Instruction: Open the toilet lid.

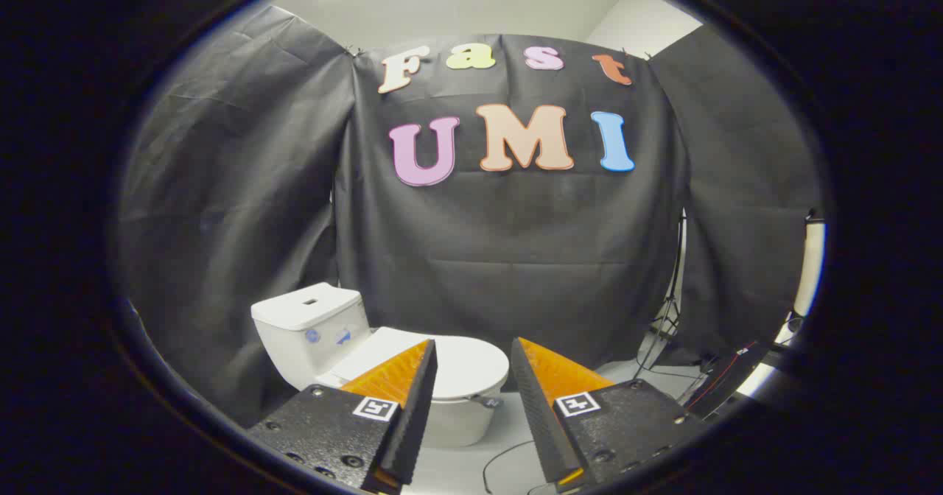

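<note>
Black cloth is hanging as the wall at the back of the booth, with a pale floor (641, 377) running up to it. My jaws (471, 377) are standing spread apart, gripping nothing. Ahead of them a white toilet (324, 348) is sitting on the floor near the cloth, its tank (309, 318) turned away to one side. The toilet lid (468, 370) is lying shut over the bowl, partly hiding behind one of my fingers (394, 381), apart from it. A thin cable (501, 458) is trailing across the floor between my fingers.

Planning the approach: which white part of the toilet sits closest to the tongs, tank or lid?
The lid: closed flat over the bowl, just beyond the open tongs. The boxy tank sits farther back, by the black cloth.
</note>
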`<control>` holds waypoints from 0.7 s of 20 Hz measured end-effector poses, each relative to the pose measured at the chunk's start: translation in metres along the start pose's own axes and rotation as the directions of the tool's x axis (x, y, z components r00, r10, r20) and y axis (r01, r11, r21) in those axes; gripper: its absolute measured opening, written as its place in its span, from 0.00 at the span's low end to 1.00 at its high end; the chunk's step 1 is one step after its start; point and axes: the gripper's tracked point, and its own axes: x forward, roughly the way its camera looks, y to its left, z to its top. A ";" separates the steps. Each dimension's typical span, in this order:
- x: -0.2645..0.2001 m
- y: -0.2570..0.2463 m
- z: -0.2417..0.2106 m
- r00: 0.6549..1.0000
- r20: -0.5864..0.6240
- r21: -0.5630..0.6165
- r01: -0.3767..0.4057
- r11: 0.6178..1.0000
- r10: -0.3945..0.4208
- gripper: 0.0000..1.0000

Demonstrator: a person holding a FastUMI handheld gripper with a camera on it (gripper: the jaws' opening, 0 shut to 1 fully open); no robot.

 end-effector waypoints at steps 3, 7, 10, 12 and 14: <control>0.004 -0.004 -0.014 0.998 -0.056 0.013 0.020 1.000 -0.019 0.63; 0.015 -0.006 -0.035 0.990 -0.136 0.052 0.036 0.998 -0.028 0.62; 0.030 -0.006 -0.048 0.985 -0.175 0.130 0.040 0.991 -0.016 0.61; 0.041 -0.006 -0.055 0.982 -0.190 0.186 0.052 0.981 -0.016 0.60; 0.055 -0.006 -0.062 0.980 -0.199 0.257 0.063 0.964 -0.011 0.60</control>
